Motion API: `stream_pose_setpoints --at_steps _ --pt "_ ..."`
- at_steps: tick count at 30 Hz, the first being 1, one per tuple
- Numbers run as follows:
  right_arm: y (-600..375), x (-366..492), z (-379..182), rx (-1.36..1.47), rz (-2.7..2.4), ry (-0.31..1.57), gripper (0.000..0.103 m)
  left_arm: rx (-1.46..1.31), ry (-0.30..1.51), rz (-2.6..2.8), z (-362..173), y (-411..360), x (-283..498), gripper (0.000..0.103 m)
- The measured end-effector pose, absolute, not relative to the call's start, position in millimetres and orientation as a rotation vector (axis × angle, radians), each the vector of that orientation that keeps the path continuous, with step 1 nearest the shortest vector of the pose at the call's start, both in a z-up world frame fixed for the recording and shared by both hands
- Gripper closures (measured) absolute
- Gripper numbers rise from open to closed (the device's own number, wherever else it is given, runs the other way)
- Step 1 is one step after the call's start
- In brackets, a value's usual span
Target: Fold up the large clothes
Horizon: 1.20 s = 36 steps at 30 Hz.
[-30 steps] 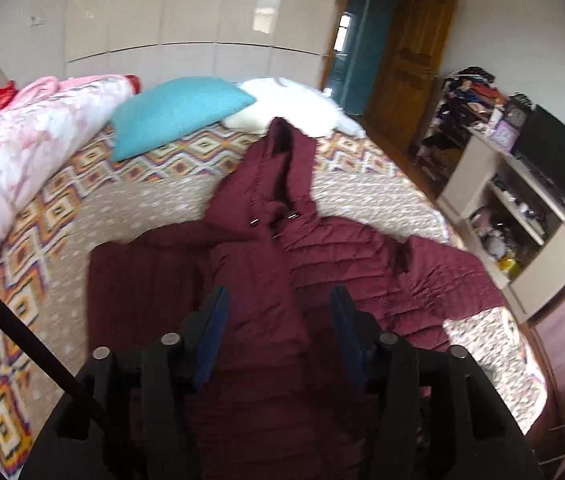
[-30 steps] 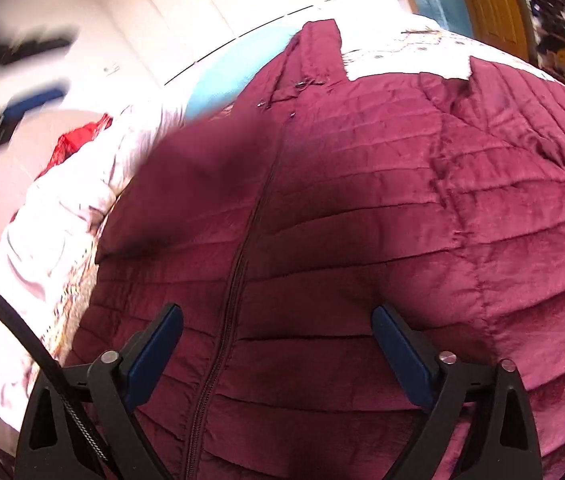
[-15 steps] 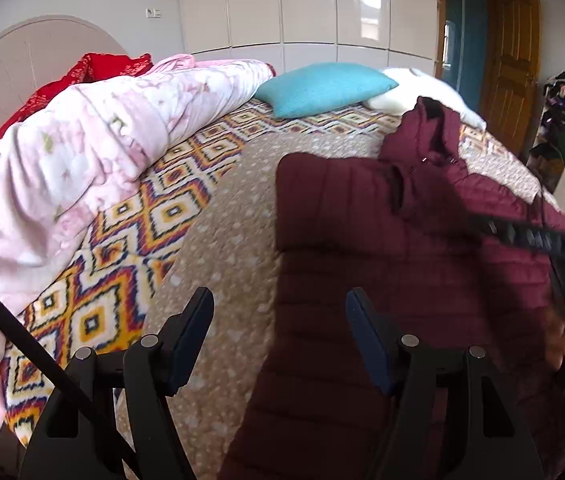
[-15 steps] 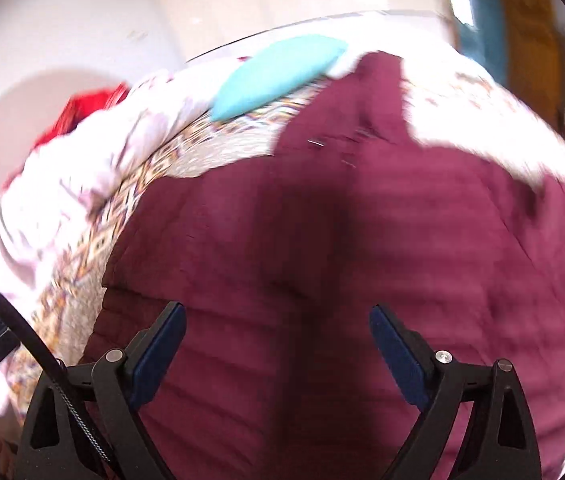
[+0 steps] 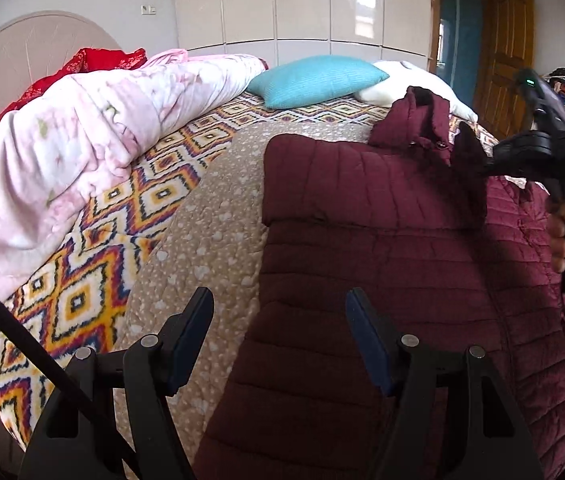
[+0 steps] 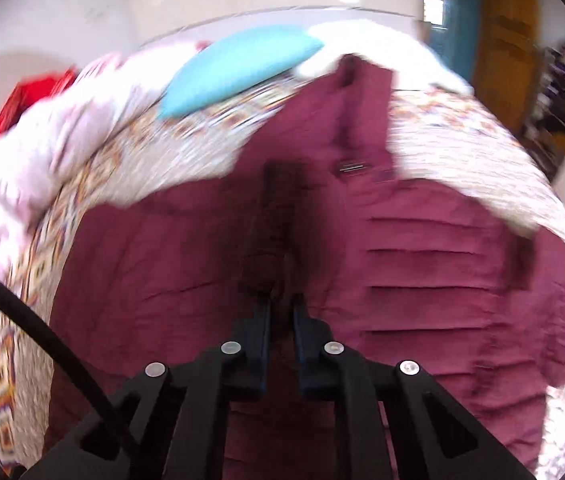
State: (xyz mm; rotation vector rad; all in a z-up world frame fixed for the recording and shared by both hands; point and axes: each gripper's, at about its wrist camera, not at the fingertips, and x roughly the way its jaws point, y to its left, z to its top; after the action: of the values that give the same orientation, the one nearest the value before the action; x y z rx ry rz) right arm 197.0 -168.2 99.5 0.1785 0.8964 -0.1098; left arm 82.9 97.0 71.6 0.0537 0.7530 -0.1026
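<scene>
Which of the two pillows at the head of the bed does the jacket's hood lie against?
The white pillow, right of the turquoise pillow. The maroon jacket's hood overlaps its front edge; the turquoise one lies clear of it.

left gripper jaws apart, right gripper jaws clamped
</scene>
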Motion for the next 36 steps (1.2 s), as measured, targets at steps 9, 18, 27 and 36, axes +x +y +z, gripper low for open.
stream_pose_setpoints --at_steps 9,18,27,36 --pt "-309 132 63 0.428 -0.364 0.973 0.096 0.074 0.775 -0.148 68 58 63 0.036" --pt "-427 6 67 0.733 -0.301 0.779 0.045 0.138 0.826 -0.166 43 18 53 0.035" --pt "-621 -112 19 1.146 -0.581 0.61 0.04 0.148 0.913 -0.148 -4 -4 67 0.029" --pt "-689 -73 -23 1.311 -0.589 0.603 0.036 0.09 0.944 -0.129 -14 4 75 0.013"
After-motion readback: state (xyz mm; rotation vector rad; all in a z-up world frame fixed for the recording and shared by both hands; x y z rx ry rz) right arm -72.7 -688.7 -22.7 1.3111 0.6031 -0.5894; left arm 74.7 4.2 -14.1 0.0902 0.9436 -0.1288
